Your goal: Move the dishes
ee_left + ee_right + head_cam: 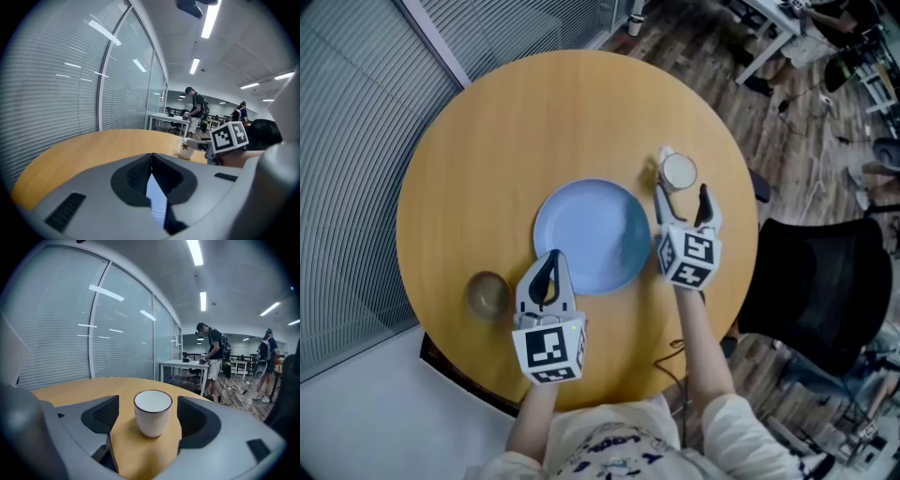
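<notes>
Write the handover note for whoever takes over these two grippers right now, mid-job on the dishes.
Left gripper: jaws shut and empty, over the near-left rim of the round light-blue plate.
Right gripper: jaws open on either side of the white mug with a dark rim, pads not touching it.
Things: the plate is mid-way across the round wooden table, the mug is to its far right, and a small brownish bowl is to its near left.
Done: nothing lifted; all three stand on the table.
To do: probably close on the mug and move it, then the plate and bowl.
</notes>
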### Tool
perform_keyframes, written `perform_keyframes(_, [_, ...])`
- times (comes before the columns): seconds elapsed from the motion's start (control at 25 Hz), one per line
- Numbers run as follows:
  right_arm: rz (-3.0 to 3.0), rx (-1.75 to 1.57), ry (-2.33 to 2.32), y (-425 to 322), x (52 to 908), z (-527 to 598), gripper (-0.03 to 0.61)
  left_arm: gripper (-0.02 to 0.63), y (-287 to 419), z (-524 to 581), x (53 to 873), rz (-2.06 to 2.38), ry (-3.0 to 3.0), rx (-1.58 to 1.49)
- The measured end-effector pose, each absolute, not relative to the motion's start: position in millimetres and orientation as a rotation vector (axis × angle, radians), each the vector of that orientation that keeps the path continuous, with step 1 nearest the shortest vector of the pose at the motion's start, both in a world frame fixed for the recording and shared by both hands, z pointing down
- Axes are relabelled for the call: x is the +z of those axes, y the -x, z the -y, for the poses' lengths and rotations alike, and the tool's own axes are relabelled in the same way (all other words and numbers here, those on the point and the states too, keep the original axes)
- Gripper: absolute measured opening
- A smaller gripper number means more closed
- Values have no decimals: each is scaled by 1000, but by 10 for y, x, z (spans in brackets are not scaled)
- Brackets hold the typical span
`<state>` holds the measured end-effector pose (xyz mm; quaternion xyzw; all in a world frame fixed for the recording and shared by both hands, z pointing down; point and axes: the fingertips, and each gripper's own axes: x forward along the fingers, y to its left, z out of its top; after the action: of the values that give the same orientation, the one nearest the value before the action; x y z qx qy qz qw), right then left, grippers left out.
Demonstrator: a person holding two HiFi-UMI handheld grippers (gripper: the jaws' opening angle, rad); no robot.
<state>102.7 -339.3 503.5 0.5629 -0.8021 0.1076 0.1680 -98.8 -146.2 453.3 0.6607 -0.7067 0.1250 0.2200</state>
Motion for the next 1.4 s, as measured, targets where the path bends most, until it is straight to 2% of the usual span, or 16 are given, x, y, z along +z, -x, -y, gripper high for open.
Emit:
perform_keyframes(0.36, [2312, 456, -1530, -982, 4819, 2714, 373, 5, 1306, 1324, 4628, 1979, -1740, 324])
perform_keyframes(0.48, [2257, 503, -1594, -1052, 4876, 2551, 247, 5, 1431, 1311, 4755, 1983, -1666, 305])
perform_keyframes(0.68, [2207, 544, -1561, -989, 5036, 2425, 236, 5, 1410, 1395, 4921, 1928, -1644, 339])
perform_keyframes(0.8, [2172, 558, -1542, -973, 5179, 2380, 195, 6, 1373, 1413, 5054, 1908, -1618, 360])
perform_keyframes(1.08, [2115, 619, -1483, -916, 5499, 2367, 172, 91, 1412, 1492, 5337, 1887, -1551, 427])
perform_keyframes(1.28, [2080, 671, -1451, -892, 5689, 2325, 170, 103, 1467, 1496, 5519, 1875, -1502, 460])
perform_keyframes(1.4, [2050, 693, -1429, -880, 5816, 2308, 137, 103, 1476, 1501, 5661, 1850, -1473, 475])
